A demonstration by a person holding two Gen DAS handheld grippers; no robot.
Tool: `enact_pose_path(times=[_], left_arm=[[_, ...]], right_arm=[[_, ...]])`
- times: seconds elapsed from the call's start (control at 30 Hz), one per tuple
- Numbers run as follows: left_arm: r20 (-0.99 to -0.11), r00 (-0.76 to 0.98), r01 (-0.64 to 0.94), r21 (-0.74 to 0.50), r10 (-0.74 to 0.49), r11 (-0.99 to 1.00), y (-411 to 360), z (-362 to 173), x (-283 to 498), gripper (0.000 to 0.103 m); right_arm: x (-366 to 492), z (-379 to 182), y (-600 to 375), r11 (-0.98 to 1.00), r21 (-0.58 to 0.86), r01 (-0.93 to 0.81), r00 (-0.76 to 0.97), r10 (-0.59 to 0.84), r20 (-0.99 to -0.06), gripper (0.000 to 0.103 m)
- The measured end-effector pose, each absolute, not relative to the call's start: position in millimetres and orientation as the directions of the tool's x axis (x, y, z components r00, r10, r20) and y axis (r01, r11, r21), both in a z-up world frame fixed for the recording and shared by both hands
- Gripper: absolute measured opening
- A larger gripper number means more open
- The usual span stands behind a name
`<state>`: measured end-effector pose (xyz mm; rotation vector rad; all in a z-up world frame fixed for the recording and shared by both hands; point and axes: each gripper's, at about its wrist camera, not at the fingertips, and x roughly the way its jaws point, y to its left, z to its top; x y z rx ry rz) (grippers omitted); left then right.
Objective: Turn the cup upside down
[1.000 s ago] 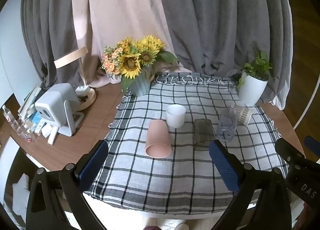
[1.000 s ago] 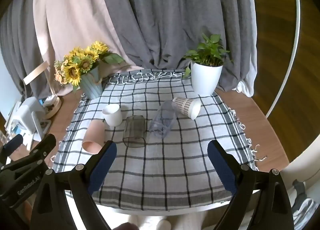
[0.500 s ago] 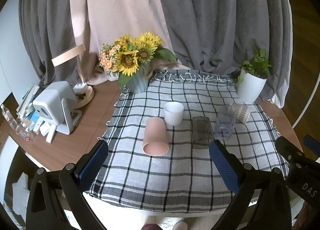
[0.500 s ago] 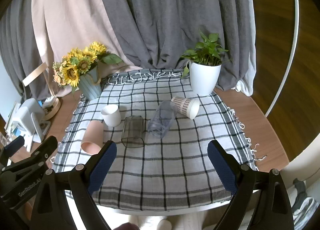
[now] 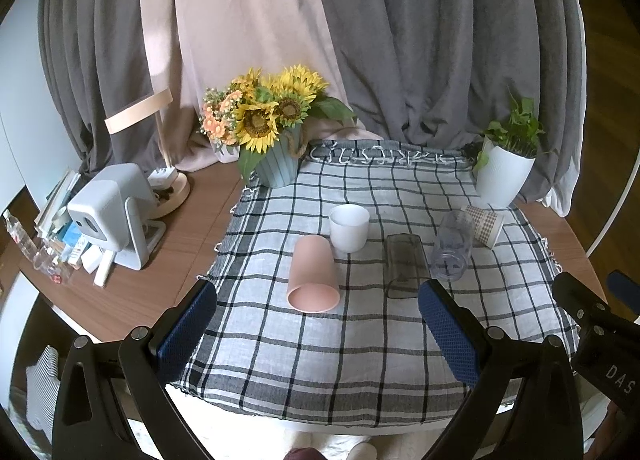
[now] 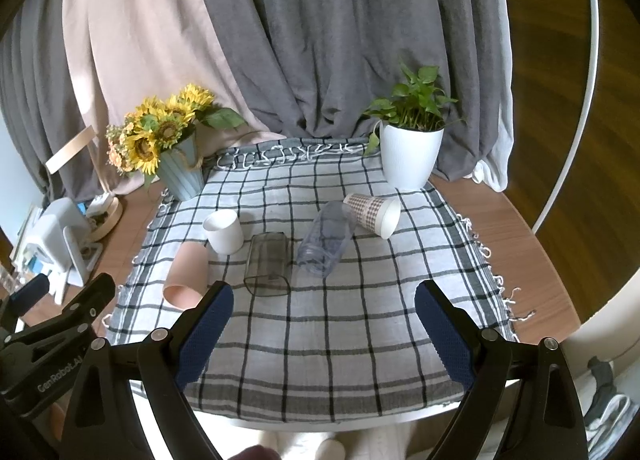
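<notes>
A round wooden surface (image 5: pixel 132 292) carries a checked cloth (image 5: pixel 360 340) that covers most of it. At the back stand a bunch of sunflowers in a blue vase (image 5: pixel 272 127) and a green plant in a white pot (image 6: pixel 412 147); on the bare wood to the left sits a small white device (image 5: pixel 108 215).

Five cups lie on the cloth in a loose row. A white cup (image 5: pixel 349 227) stands upright, mouth up. Just beside it a pink cup (image 5: pixel 313 274) lies on its side, mouth toward the cameras. Next come a dark see-through cup (image 6: pixel 267 268), a clear cup (image 6: pixel 328 238) and a patterned paper cup (image 6: pixel 374 212), all on their sides.

The left claw (image 5: pixel 316 334) is spread wide and empty, held over the near edge of the cloth; the pink cup lies ahead of it, between its fingers' lines but apart from them. The right claw (image 6: pixel 320 334) is likewise wide apart and empty, with the dark cup ahead near its left finger.
</notes>
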<state>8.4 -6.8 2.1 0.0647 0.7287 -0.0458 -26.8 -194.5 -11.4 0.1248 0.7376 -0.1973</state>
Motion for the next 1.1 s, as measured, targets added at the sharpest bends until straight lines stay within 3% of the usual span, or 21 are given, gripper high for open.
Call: enact_pose_path(times=[1.1], left_arm=[[-0.66, 0.751, 0.069, 0.047, -0.021, 0.996, -9.0, 5.3, 12.5, 0.103]], right_arm=[[-22.5, -11.1, -195.3, 0.974, 0.055, 0.221, 0.723, -0.126, -0.679, 0.093]])
